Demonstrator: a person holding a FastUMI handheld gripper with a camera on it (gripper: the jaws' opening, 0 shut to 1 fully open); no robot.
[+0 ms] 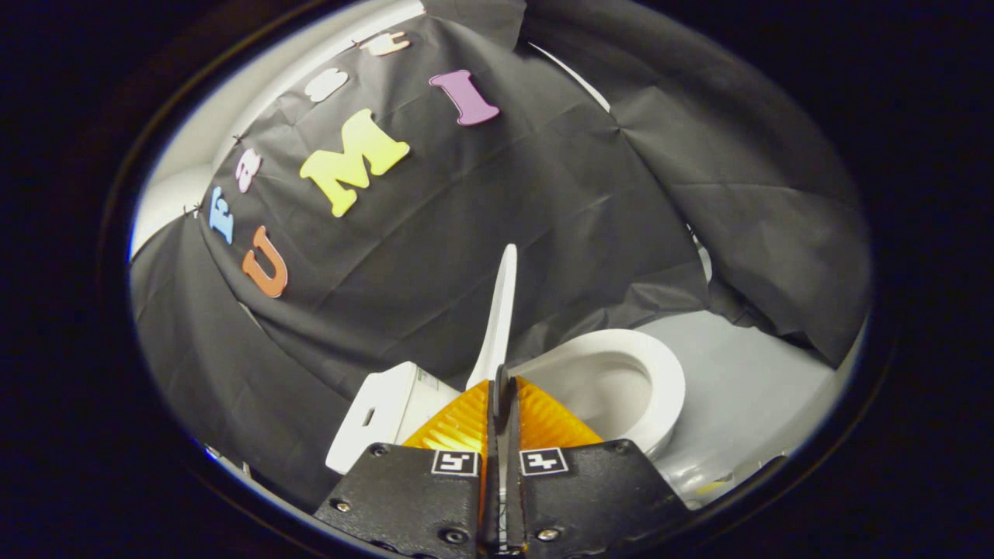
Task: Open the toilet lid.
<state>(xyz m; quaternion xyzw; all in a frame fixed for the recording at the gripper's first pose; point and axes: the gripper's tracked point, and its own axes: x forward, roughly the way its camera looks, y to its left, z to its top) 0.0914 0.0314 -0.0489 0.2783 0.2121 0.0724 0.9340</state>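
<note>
The white toilet lid [501, 310] stands raised, nearly upright, and I see it edge-on just beyond my fingertips. My gripper [501, 374] is shut, its two fingers pressed together with no gap that I can see. The tips sit at the lid's lower end, touching or almost touching it; nothing shows between the fingers. To the right of the lid the white seat ring [660, 380] and the open bowl [613, 388] are uncovered. The white tank [388, 411] is on the lid's left, behind it.
Black cloth hangs close behind and around the toilet. A grey floor [753, 388] spreads to the right of the bowl. The toilet is tilted in my view, so the gripper is rolled to one side.
</note>
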